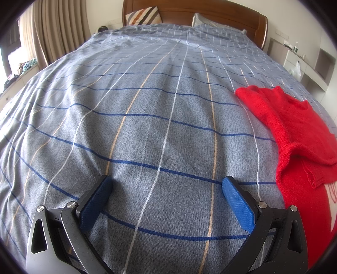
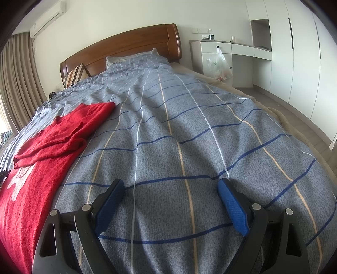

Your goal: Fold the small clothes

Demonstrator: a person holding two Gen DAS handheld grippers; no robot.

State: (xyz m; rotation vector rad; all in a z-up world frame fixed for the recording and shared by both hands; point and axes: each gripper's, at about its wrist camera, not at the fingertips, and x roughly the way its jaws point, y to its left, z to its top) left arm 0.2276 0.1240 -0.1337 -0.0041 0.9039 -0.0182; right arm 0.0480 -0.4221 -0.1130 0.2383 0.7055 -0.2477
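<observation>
Overhead, both grippers, left gripper (image 1: 166, 183) and right gripper (image 2: 170, 185), gape empty above checked bedspread (image 1: 147, 105) beside red sweater (image 1: 294, 126)

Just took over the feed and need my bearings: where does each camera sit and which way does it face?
Left wrist: on the left claw, angled down along the bed toward the headboard; its open fingers show; red sweater at right.
Right wrist: on the right claw, same heading; open fingers show; red sweater at left, desk beyond.
Shared: sweater, plaid bedcover, headboard.
</observation>
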